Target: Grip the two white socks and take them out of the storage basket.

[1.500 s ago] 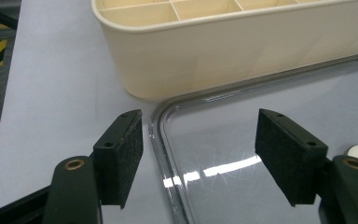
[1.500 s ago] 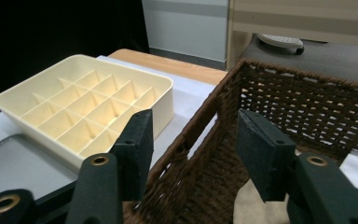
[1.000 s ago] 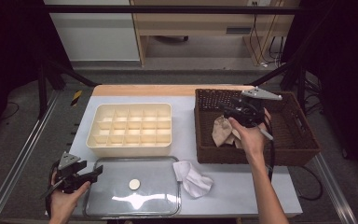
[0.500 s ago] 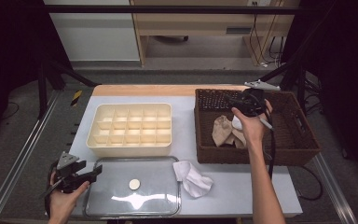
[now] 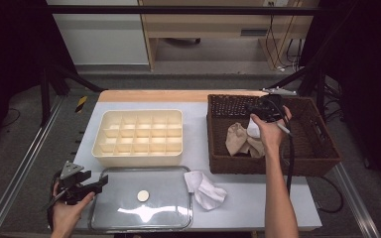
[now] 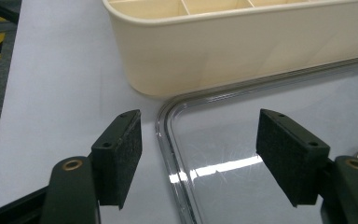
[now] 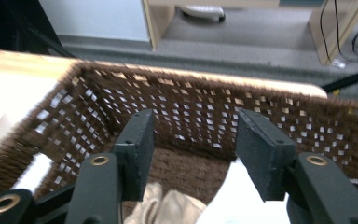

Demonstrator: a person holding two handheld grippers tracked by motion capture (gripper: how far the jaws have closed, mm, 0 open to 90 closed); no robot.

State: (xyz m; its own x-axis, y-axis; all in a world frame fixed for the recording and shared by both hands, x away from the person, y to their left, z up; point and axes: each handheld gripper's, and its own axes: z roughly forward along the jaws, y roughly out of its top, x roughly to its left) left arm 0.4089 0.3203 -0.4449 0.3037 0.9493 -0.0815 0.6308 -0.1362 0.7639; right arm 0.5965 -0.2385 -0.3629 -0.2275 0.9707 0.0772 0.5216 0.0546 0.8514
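Observation:
A brown wicker basket (image 5: 317, 148) stands at the table's right with a beige cloth (image 5: 235, 140) and a white cloth (image 5: 253, 130) inside it. My right gripper (image 5: 256, 107) hangs low inside the basket, just above these cloths. Its jaws stand open with nothing between them. In the right gripper view, the right gripper (image 7: 193, 149) faces the basket's far wall (image 7: 205, 107), with the beige cloth (image 7: 168, 205) and the white cloth (image 7: 233, 200) below it. My left gripper (image 5: 98, 182) rests open at the front left. In its own view, the left gripper (image 6: 198, 154) straddles the shiny tray's rim (image 6: 165, 135).
A cream box of compartments (image 5: 139, 131) sits left of centre, seen close as the cream box (image 6: 242, 51) in the left gripper view. The shiny tray (image 5: 178, 218) carries a small round white piece (image 5: 142, 196). A crumpled white cloth (image 5: 206, 191) lies on the table between the tray and the basket.
My right gripper has moved toward the back of the basket and sunk lower over the cloths. The left gripper has stayed put.

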